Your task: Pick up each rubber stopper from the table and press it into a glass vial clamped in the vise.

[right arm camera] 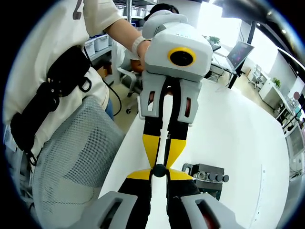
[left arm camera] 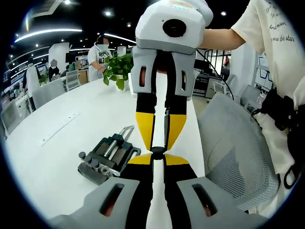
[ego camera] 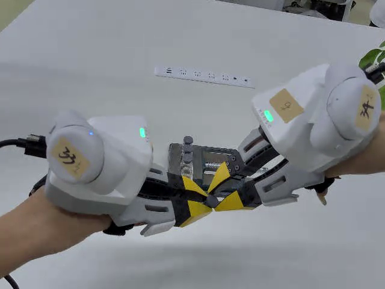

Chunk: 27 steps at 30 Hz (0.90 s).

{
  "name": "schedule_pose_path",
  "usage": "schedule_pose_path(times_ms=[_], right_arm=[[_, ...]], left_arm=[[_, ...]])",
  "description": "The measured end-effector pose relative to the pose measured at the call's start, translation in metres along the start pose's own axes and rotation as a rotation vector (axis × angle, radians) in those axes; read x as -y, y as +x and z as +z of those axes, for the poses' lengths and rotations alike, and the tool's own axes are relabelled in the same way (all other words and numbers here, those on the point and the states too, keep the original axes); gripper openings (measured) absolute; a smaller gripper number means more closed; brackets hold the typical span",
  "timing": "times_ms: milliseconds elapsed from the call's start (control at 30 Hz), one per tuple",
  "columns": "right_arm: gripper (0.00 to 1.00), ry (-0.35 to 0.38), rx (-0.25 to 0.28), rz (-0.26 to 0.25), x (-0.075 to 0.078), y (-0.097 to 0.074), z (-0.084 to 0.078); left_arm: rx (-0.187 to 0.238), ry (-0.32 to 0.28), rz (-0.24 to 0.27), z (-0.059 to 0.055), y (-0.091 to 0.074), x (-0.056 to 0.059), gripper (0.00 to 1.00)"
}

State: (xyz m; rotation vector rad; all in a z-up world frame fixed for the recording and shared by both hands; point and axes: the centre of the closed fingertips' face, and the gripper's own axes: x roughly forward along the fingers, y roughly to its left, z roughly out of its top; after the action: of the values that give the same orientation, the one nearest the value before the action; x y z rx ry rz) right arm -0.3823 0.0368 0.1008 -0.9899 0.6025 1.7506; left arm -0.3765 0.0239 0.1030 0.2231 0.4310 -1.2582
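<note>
Left gripper (left arm camera: 157,160) and right gripper (right arm camera: 159,174), both narrow, pinch one rubber stopper (ego camera: 210,200) tip-to-tip; next, probably one releases before pressing it into the vise (ego camera: 201,161) just beyond.

Dark stopper (ego camera: 210,200) held mid-air, stoppered vials (ego camera: 187,154) in vise (ego camera: 175,158)

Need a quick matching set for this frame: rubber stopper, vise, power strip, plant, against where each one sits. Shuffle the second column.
Things:
1. rubber stopper
2. vise
3. power strip
4. plant

Places:
A. lying flat on the far part of the table
B. at the right edge of the head view
C. between the meeting tips of the left gripper and right gripper
D. on the table just beyond the gripper tips, holding vials

Pairs: 1-C, 2-D, 3-A, 4-B
</note>
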Motion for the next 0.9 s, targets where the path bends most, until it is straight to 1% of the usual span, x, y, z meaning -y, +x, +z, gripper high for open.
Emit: schedule_pose_path(times_ms=[267,333,400,500,567,700,833,900], right_arm=[[0.05,-0.007,-0.005,0.004,0.001,0.002,-0.001],[0.05,-0.004,-0.005,0.005,0.001,0.003,-0.001],[0.05,0.0,-0.005,0.005,0.002,0.003,-0.001],[0.05,0.003,-0.008,-0.001,0.003,0.003,-0.002],[0.05,0.005,-0.006,0.001,0.003,0.003,-0.002],[0.05,0.002,-0.012,-0.001,0.003,0.003,-0.003],[0.05,0.004,-0.017,0.003,0.002,0.004,-0.006],[0.05,0.008,-0.018,0.006,0.001,0.004,-0.007]], left_arm=[[0.005,-0.013,0.004,-0.003,0.0,-0.002,0.04],[0.008,-0.031,0.004,-0.003,0.0,-0.004,0.04],[0.01,-0.029,0.016,-0.004,-0.001,-0.006,0.06],[0.011,-0.037,0.03,-0.005,-0.001,-0.009,0.18],[0.012,-0.024,0.05,-0.006,-0.001,-0.013,0.26],[0.014,-0.046,0.071,-0.01,-0.003,-0.019,0.39],[0.011,-0.073,0.114,-0.017,-0.005,-0.027,0.54],[0.016,-0.091,0.134,-0.02,-0.006,-0.031,0.6]])
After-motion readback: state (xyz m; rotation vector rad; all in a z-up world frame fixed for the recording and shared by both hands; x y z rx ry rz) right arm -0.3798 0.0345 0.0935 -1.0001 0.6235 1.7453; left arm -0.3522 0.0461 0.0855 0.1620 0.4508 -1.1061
